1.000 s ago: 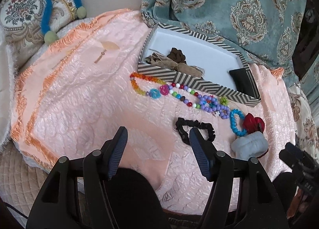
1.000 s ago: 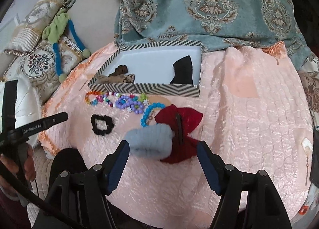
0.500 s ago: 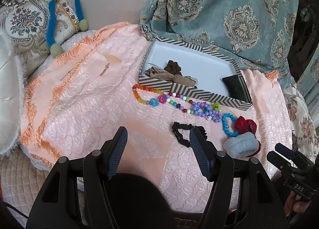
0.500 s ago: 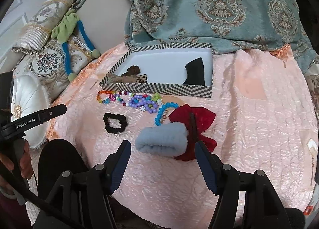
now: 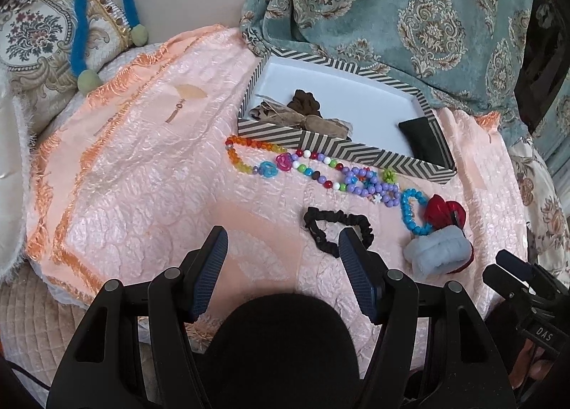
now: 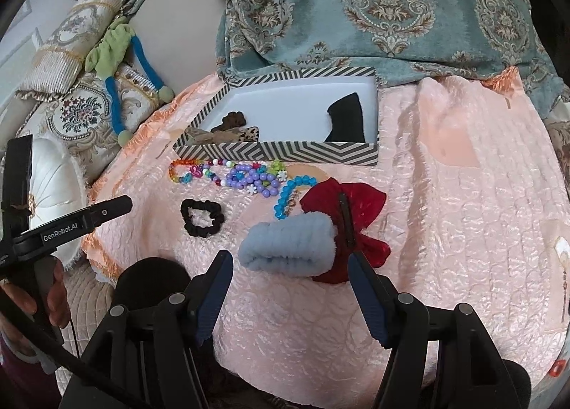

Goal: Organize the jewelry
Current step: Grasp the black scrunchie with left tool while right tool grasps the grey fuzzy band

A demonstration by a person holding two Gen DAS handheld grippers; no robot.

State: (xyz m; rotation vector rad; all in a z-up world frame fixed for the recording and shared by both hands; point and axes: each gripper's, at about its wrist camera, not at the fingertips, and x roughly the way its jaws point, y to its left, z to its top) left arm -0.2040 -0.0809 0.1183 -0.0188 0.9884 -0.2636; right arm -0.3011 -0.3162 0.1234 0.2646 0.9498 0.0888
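Both grippers are just hanging over the near edge of the pink quilted cover (image 5: 142, 177), tilted down toward it at a steep-ish angle. The left gripper (image 5: 283, 245) has its jaws spread fairly wide with nothing between them, only bare cover; its right finger sits just in front of the black scrunchie (image 5: 336, 227) without touching it. The right gripper (image 6: 290, 268) is spread about the same, also empty, with the rolled light-blue wristband (image 6: 288, 247) lying just beyond its tips, on top of the red bow clip (image 6: 356, 202).

In the right wrist view you can see the person's left hand (image 6: 50, 298) gripping the handle of the other tool at the far left.

The jewelry is out on the cover: a multicolour bead strand (image 5: 313, 170) and a blue bead bracelet (image 5: 409, 209) in a line right along the front wall of the zigzag-striped box (image 5: 342, 149). Inside the box there are 3 things: a brown scrunchie, a tan bow and a black pouch.
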